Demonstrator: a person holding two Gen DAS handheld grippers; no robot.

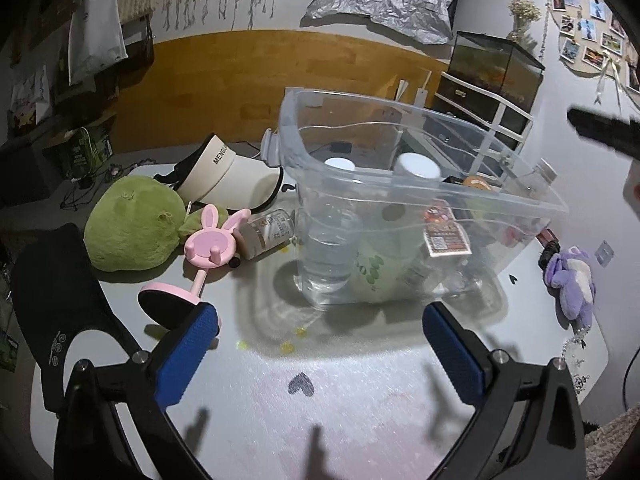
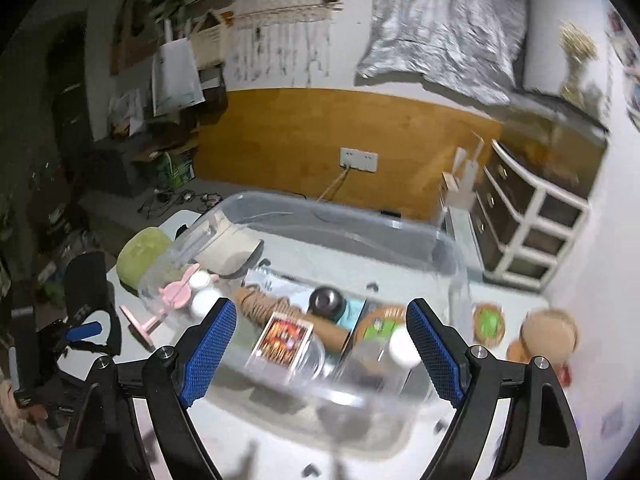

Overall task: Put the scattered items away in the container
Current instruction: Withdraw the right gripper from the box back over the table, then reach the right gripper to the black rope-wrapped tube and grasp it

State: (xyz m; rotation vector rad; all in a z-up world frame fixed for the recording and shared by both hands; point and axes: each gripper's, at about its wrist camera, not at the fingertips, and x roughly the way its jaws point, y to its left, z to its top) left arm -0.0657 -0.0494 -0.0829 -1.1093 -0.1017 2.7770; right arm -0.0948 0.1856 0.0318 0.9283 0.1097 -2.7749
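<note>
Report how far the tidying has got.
Done: bottles, a rope coil and a card pack sit in the clear bin.
In hand: nothing; the left gripper and right gripper are both open and empty.
Left on the table: green plush, pink bunny stand, visor, small jar, purple plush.

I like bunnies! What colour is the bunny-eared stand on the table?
Pink: the bunny-eared plastic stand shows best in the left wrist view.

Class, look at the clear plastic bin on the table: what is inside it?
Inside the clear bin: two white-capped bottles, a red-labelled packet, a coil of rope. Items beneath these are blurred or covered.
</note>
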